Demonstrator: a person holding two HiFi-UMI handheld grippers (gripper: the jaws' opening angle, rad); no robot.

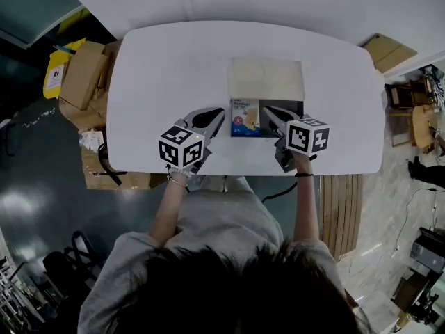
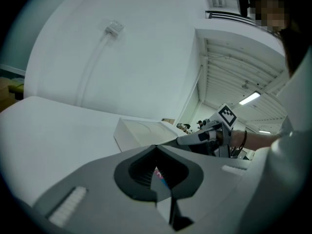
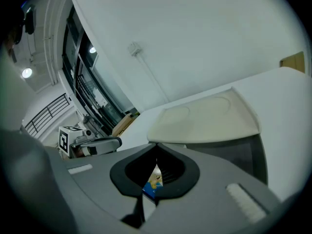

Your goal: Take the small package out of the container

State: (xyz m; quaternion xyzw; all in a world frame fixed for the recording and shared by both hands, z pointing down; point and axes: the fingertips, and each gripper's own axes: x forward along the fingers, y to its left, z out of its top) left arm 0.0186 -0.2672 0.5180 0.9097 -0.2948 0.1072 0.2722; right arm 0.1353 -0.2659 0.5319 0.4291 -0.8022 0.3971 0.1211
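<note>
A small blue package (image 1: 245, 119) stands at the left front of the dark container (image 1: 286, 108), whose cream lid (image 1: 268, 78) lies open behind it. My left gripper (image 1: 221, 115) is shut, its tip just left of the package. My right gripper (image 1: 266, 111) is shut too, its tip at the package's right edge over the dark part of the container. In the left gripper view a sliver of the package (image 2: 159, 175) shows behind the shut left gripper (image 2: 156, 149). In the right gripper view the package (image 3: 155, 182) shows behind the shut right gripper (image 3: 157, 151). Neither gripper holds anything.
The white table (image 1: 167, 75) bears only the container. Cardboard boxes (image 1: 83, 82) stand on the floor left of the table, and a wooden slatted panel (image 1: 341, 214) lies at the right front. My lap is against the near edge.
</note>
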